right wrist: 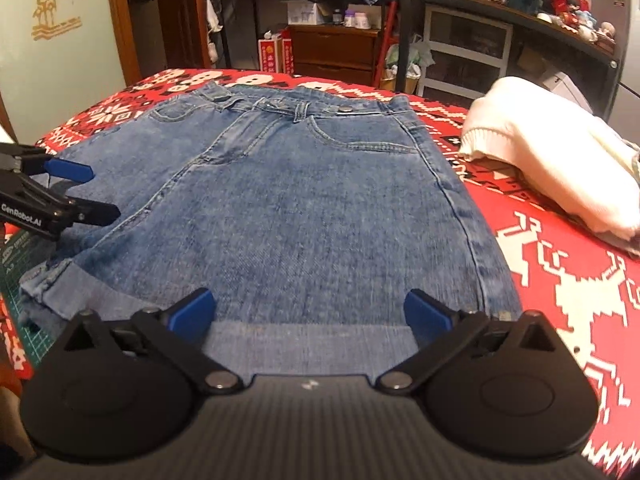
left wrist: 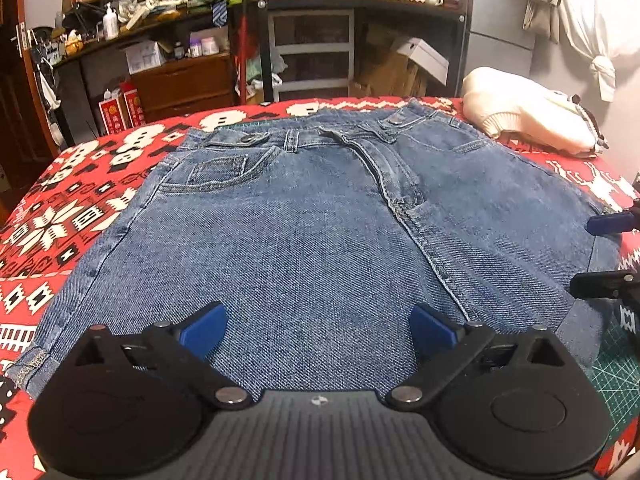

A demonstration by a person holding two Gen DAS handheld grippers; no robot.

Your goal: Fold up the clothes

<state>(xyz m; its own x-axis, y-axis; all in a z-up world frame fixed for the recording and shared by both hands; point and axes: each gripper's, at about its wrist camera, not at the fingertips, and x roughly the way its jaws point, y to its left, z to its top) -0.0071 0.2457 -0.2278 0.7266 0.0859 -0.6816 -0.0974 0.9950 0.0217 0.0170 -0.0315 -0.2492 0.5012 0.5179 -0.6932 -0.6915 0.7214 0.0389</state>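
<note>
On the red patterned cloth (left wrist: 60, 216): folded blue jeans (left wrist: 304, 232), waistband at the far edge, hems tucked under at the near edge. Over the jeans' near edge, left gripper (left wrist: 316, 330) spread wide, gripping nothing. Beside it, above the jeans' near right part, right gripper (right wrist: 310, 316) likewise released. Right of the jeans, well apart: cream sweater (right wrist: 548, 152).
</note>
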